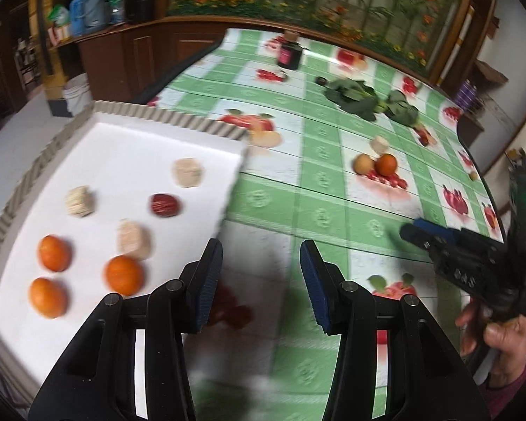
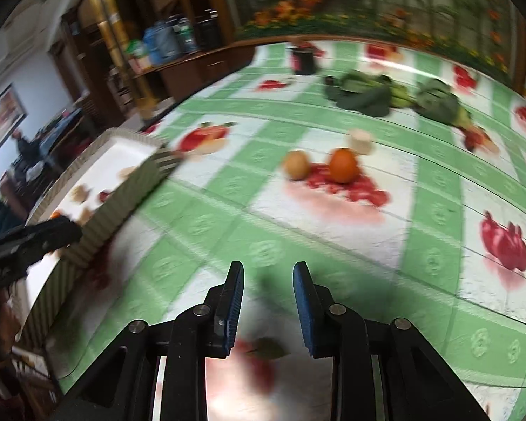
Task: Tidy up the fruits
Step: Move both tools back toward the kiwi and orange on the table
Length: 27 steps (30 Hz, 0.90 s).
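Observation:
A white tray with a ribbed rim lies at the table's left and holds three oranges, a red date and three pale chunks. On the cloth further right sit an orange, a tan round fruit and a pale chunk. My left gripper is open and empty, just right of the tray's near corner. My right gripper is open and empty above the cloth; it also shows in the left wrist view.
Leafy greens and a dark jar lie at the table's far side. The table has a green checked fruit-print cloth. A wooden cabinet with bottles stands beyond on the left.

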Each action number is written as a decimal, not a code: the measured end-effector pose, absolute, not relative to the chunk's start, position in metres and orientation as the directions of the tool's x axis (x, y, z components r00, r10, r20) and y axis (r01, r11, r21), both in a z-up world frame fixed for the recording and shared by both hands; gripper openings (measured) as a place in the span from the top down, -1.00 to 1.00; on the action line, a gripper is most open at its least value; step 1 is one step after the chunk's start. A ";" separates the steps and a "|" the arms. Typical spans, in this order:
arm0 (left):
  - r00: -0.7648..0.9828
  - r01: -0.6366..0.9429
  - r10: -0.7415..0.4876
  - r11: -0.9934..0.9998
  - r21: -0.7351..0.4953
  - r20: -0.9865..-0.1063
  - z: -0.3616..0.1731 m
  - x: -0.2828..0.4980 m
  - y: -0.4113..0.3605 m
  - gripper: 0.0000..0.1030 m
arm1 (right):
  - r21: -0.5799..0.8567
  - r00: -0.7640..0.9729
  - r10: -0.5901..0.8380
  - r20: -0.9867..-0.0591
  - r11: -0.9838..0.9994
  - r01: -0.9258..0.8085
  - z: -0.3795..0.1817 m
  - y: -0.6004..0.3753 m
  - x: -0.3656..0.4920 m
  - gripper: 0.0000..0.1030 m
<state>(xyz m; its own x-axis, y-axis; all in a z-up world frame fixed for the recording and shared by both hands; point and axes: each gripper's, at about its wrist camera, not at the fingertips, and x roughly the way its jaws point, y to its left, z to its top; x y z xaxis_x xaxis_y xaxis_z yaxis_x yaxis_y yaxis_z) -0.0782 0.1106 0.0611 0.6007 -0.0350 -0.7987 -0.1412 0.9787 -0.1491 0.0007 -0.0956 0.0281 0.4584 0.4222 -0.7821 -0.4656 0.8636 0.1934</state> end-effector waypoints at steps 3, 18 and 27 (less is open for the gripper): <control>0.582 -0.116 -0.049 0.983 -0.143 -0.812 0.058 -0.065 0.096 0.11 | 0.202 0.464 0.420 -0.779 0.871 -0.448 0.025 -0.101 0.017 0.45; 0.554 -0.033 -0.089 0.991 -0.128 -0.828 0.049 -0.003 0.045 0.11 | 0.223 0.482 0.414 -0.772 0.887 -0.405 0.025 -0.097 0.094 0.44; 0.542 -0.001 -0.097 0.993 -0.116 -0.834 0.037 0.040 0.018 0.11 | 0.297 0.466 0.485 -0.740 0.857 -0.421 0.018 -0.111 0.102 0.60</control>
<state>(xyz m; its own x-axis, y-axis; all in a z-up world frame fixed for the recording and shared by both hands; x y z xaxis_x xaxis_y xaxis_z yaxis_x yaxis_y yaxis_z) 0.0403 0.0183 0.0370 0.5425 -0.0968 -0.8345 -0.0014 0.9932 -0.1161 0.1018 -0.1110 0.0178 0.4659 0.4854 -0.7398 -0.4210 0.8570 0.2972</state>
